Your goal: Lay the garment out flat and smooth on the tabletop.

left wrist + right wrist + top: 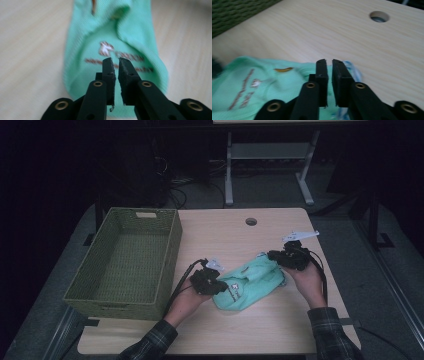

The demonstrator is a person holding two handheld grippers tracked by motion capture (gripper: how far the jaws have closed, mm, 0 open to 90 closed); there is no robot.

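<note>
Garment: a mint-green knit garment (251, 282) with a small printed logo and reddish lettering is lying bunched on the table (280, 330), toward its near right part, between my two grippers.
Left gripper: I am holding my left gripper (216, 285) at the garment's left end, and it is overlapping the cloth in the high view.
Left jaws: in the left gripper view they are standing almost pressed together, with only a thin slit between them (117, 72); the printed cloth is lying behind and below them, and I am seeing nothing pinched in the slit.
Right gripper: I am holding my right gripper (272, 256) at the garment's far right end, just at its edge.
Right jaws: in the right gripper view they are nearly closed (329, 72), with a narrow gap; the green cloth and a pale blue-white hem are lying beneath them, and whether the tips are touching the cloth I cannot tell.
Basket: a green woven basket (170, 245) is sitting on the table's left side, just left of my left hand.
Table detail: a round cable hole (251, 221) is showing near the far edge, well apart from the garment.
</note>
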